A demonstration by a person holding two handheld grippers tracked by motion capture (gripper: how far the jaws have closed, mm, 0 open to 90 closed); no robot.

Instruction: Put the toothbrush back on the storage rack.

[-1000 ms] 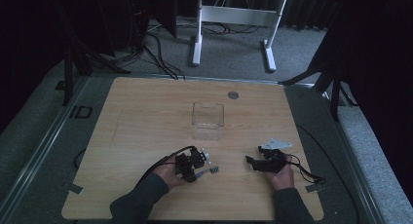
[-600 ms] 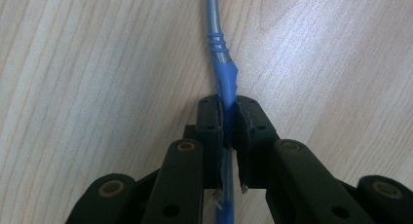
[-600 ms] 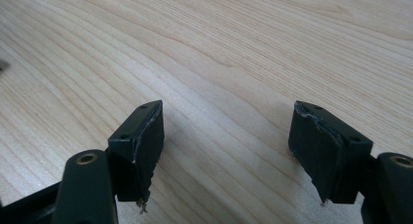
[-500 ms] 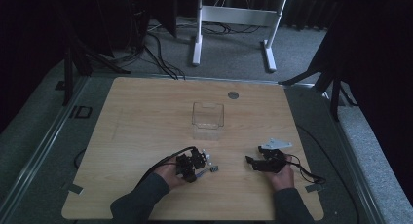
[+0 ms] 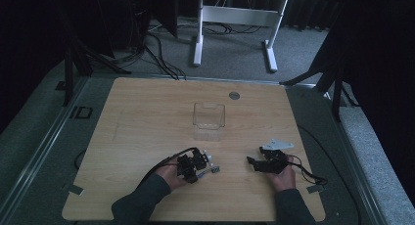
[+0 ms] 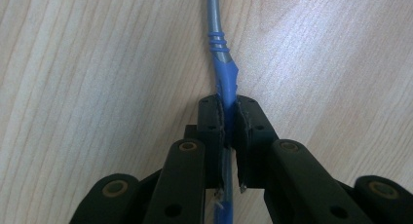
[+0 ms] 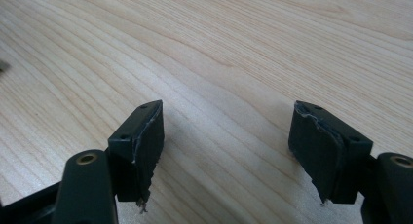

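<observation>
Left tool (image 6: 229,114) clamped on blue pen (image 6: 223,63), grey barrel; right tool (image 7: 226,136) jaws apart.

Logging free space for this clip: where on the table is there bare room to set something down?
Bare wood spans the table's left half, from the far edge to the near edge, and the strip right of the clear container. The near centre is crowded: left gripper clamps a blue pen, right gripper open beside it.

A lab-like recording room: wooden table (image 5: 147,137), carpet floor (image 5: 235,54), loose cables (image 5: 156,44), dark stands (image 5: 68,63).
</observation>
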